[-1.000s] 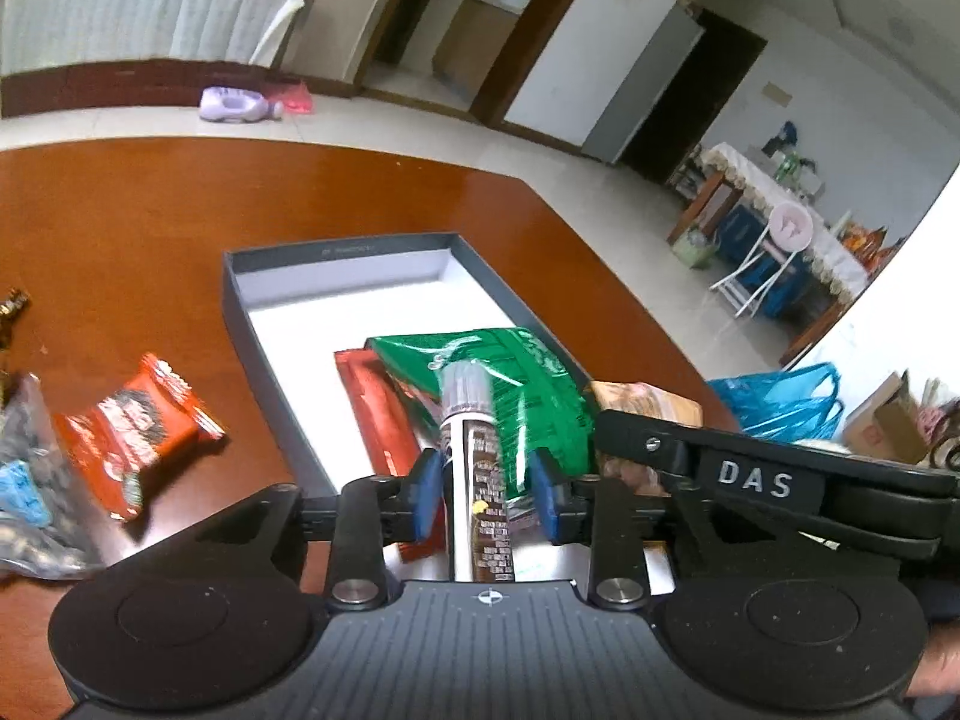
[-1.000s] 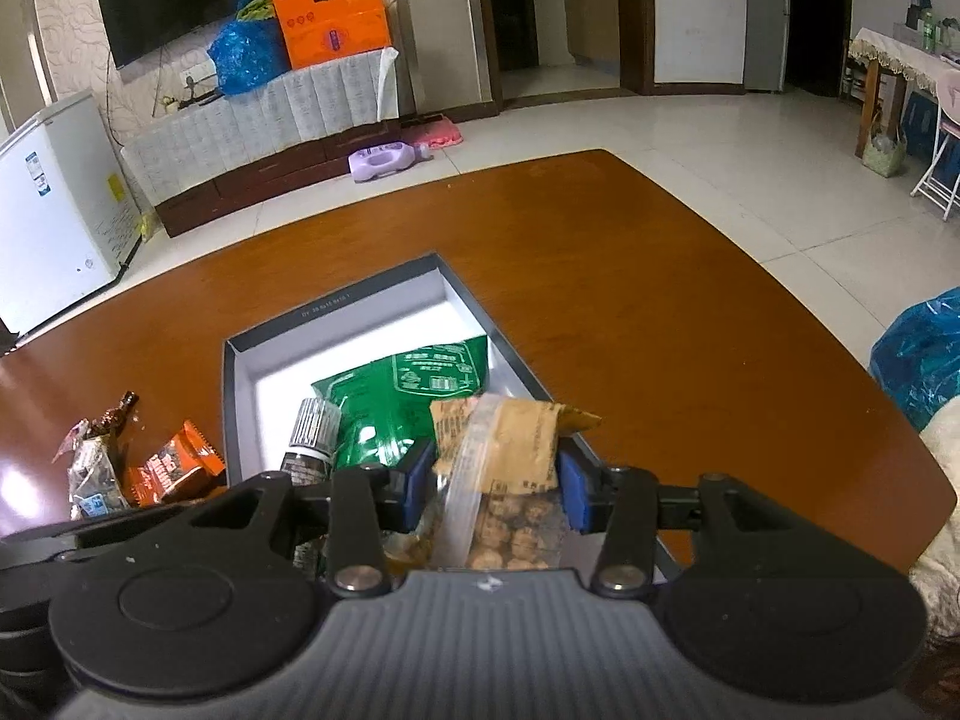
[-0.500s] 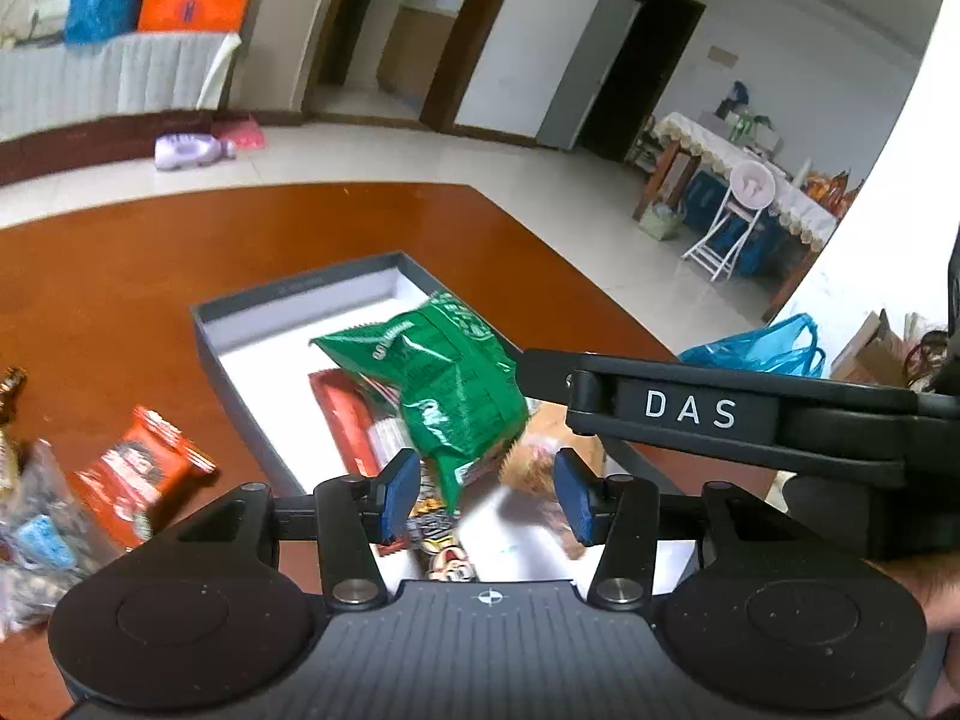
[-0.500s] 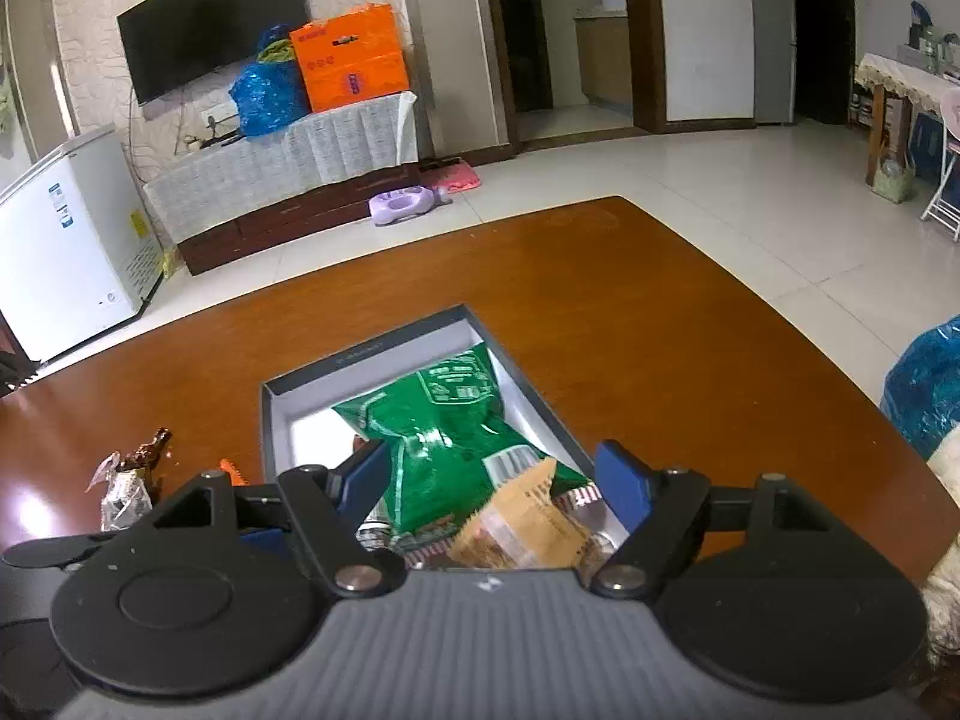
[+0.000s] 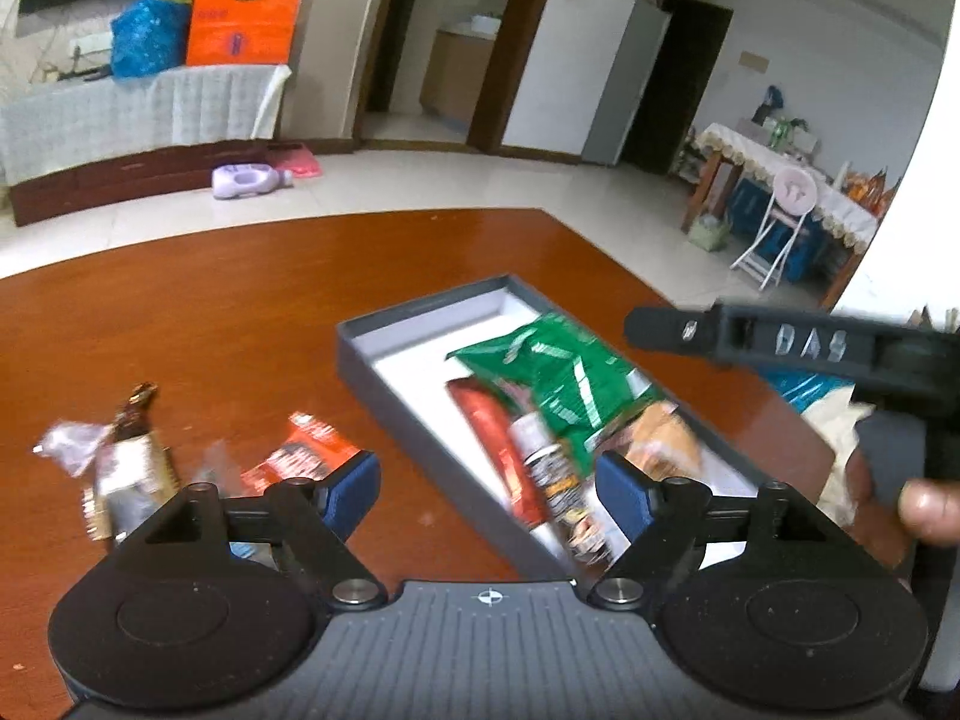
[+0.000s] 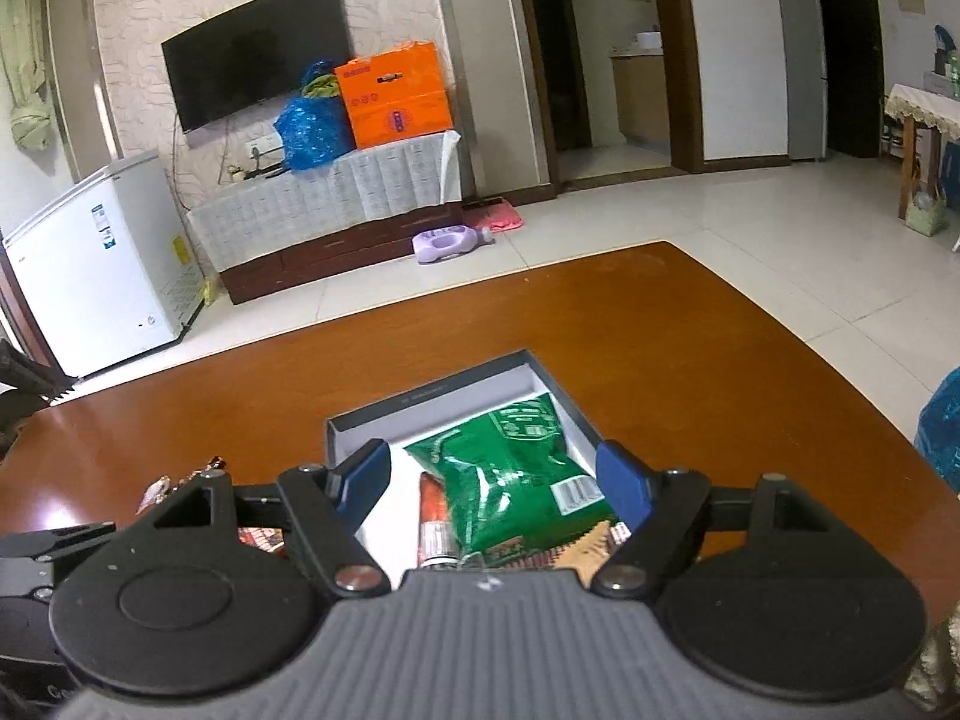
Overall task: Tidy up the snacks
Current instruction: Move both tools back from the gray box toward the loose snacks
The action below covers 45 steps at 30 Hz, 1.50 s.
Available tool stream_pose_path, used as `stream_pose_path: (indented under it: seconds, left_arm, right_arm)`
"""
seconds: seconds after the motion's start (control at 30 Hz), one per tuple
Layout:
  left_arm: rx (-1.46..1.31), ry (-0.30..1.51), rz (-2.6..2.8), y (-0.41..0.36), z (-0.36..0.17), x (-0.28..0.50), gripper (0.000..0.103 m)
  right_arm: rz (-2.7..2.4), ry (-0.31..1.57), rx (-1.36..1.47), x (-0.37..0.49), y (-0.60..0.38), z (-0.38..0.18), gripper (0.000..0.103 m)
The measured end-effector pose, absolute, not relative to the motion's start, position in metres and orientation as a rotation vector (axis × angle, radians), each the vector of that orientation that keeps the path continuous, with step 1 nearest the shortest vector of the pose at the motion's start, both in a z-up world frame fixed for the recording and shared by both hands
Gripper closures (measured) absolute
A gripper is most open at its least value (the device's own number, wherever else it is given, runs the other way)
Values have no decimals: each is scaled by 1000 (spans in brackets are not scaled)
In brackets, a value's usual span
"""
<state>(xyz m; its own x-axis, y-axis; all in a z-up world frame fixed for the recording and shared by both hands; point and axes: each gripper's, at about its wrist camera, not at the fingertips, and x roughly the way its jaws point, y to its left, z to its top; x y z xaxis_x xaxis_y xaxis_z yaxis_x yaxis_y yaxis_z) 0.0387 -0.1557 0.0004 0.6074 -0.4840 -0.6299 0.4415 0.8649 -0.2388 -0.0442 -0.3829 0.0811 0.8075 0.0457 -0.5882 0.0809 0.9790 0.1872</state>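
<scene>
Grey box (image 5: 384, 363) with a white floor sat on the brown wooden table (image 5: 180, 312), already loaded: green bag (image 5: 558, 375) on top, red packet (image 5: 498, 450) and silver-capped stick pack (image 5: 549, 480) along the left side, tan cookie bag (image 5: 666, 444) at the near right. Same stack showed in the right wrist view, green bag (image 6: 510, 480) covering most of the box (image 6: 432, 402). Left gripper (image 5: 487, 495) had just been opening; its jaws stood wide, nothing between the pads, the stick pack lying free in the box below them. Right gripper (image 6: 493, 483) was also wide apart and empty, hovering over the near end of the box; its jaws opened within the last second too. Both looked like fresh releases. Still out on the table left of the box: orange-red packet (image 5: 306, 456), a clear-wrapped candy bundle (image 5: 114, 468), and something small and blue partly hidden behind the left jaw, can't identify. My read: more than half done, four items in, at least two or three left to collect from the left side. A hand (image 5: 927, 507) gripped the right tool at the frame edge.
</scene>
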Motion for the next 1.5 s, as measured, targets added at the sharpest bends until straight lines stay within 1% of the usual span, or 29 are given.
stream_pose_path:
  seconds: [0.27, 0.47, 0.77, 0.97, 1.17, 1.5]
  left_arm:
    - [13, 763, -523, -131, -8, 27, 24]
    - [15, 768, -473, -104, -8, 33, 24]
    - [72, 830, -459, -73, -26, 44, 24]
    - [123, 798, -442, -69, -24, 46, 24]
    - [183, 771, -457, -80, -21, 50, 24]
    - [162, 746, -488, -84, -24, 71, 24]
  right_arm:
    - [20, 626, 189, -45, -370, 86, 26]
    - [71, 628, 174, -43, -363, 86, 26]
    - [158, 632, 129, -46, -350, 86, 26]
    - [172, 640, 111, -45, -345, 85, 26]
    - [210, 650, 81, -43, -335, 84, 26]
    - [258, 664, 30, -38, -318, 83, 26]
